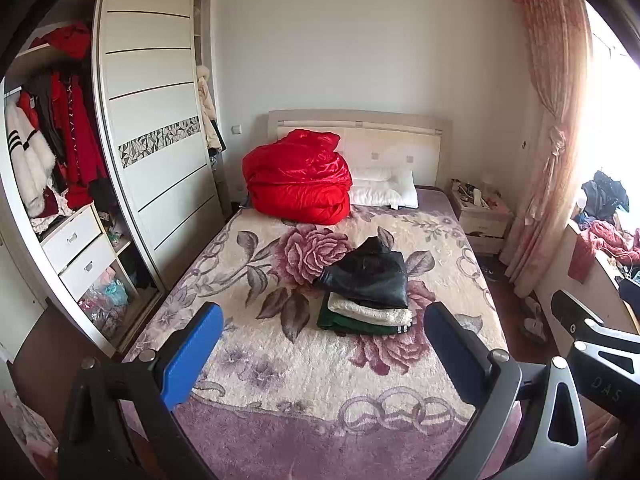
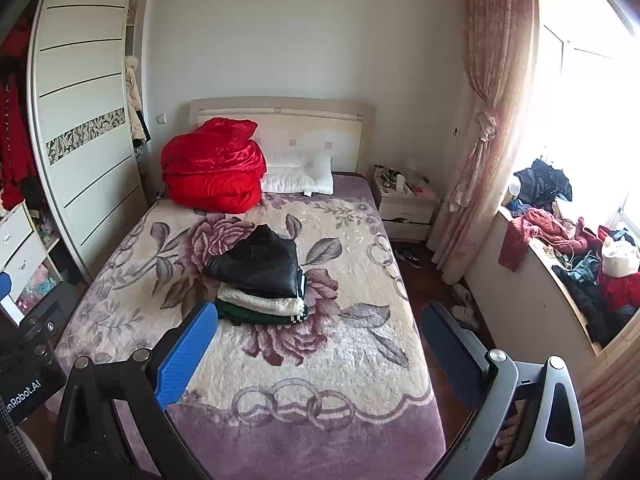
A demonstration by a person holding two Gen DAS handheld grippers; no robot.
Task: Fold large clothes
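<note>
Neat folded stack (image 1: 366, 294): black atop cream, green

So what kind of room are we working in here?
A home bedroom, it seems: a bed with a headboard and pillow, a sliding-door wardrobe with hanging clothes, and a nightstand by the curtained window.

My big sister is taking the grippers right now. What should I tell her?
Left gripper: open, holding nothing, above the bed's foot.
Right gripper: open, empty too.
Mid-bed on the flowery plush blanket: a stack of folded clothes, black shiny leather jacket on top, cream fuzzy garment under it, dark green garment at the bottom.
Left: the jumbled clothes pile by the window, if it counts.
</note>
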